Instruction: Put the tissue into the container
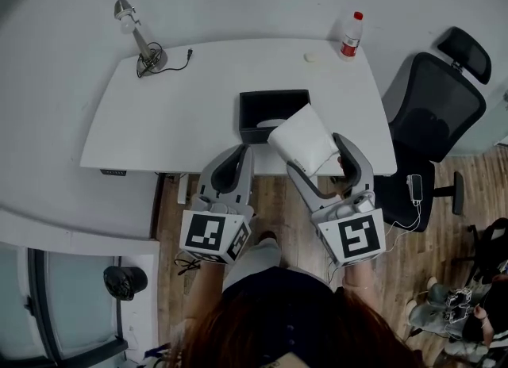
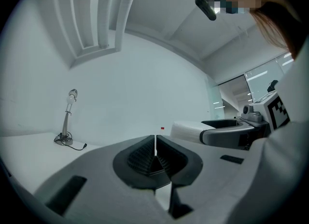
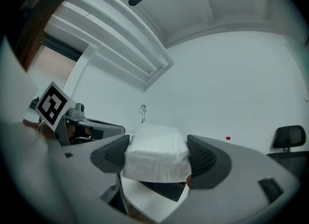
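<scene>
A white tissue pack [image 1: 304, 139] is clamped in my right gripper [image 1: 314, 148], held just above the near edge of the white desk, at the front right corner of the black open container [image 1: 272, 115]. In the right gripper view the tissue pack [image 3: 155, 154] fills the gap between the two jaws of the right gripper [image 3: 157, 158], with the container [image 3: 161, 189] below it. My left gripper [image 1: 236, 158] hangs at the desk's near edge, left of the container, shut and empty; its pads meet in the left gripper view [image 2: 155, 154]. Something white lies inside the container.
A desk lamp [image 1: 141, 41] with a cable stands at the desk's far left. A bottle [image 1: 351, 35] with a red cap stands at the far right. A black office chair [image 1: 432, 109] is to the right of the desk [image 1: 175, 113]. Wooden floor lies beneath.
</scene>
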A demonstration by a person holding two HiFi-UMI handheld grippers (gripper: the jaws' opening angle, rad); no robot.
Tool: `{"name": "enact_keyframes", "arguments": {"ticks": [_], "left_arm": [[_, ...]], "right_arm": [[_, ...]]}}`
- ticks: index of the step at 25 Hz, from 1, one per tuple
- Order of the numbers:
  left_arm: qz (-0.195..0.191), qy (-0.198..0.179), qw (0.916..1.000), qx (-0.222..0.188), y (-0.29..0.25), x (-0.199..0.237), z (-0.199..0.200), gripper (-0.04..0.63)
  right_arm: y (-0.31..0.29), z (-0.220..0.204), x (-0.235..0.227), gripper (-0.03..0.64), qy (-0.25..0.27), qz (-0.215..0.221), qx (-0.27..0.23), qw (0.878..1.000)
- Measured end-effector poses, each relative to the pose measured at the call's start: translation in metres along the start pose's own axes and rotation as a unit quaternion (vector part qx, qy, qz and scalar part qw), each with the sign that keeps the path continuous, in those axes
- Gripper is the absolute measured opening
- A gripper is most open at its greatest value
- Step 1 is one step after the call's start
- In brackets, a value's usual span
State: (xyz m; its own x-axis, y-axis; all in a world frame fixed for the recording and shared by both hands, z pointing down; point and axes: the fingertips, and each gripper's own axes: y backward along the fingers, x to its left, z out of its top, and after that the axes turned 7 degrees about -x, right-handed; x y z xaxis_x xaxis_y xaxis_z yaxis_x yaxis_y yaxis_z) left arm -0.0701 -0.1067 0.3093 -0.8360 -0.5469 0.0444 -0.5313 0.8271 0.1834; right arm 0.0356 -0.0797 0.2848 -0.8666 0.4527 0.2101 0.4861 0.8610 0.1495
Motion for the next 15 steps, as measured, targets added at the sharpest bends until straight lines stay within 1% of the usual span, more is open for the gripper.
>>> {"name": "enact_keyframes", "arguments": {"ticks": [9,15], "left_arm": [[-0.010,0.004,0.9999,0.004,-0.030,0.048,-0.008,0.034],[-0.018,0.014,0.9997,0.003,-0.046,0.064,-0.012,0.034]], "right_arm": [[-0.052,-0.016,-0.005,0.388,0.022,0.001,0.011,1.000],[-0.073,-0.027,-0.007,0.388,0.033,0.006,0.022,0.999]]}}
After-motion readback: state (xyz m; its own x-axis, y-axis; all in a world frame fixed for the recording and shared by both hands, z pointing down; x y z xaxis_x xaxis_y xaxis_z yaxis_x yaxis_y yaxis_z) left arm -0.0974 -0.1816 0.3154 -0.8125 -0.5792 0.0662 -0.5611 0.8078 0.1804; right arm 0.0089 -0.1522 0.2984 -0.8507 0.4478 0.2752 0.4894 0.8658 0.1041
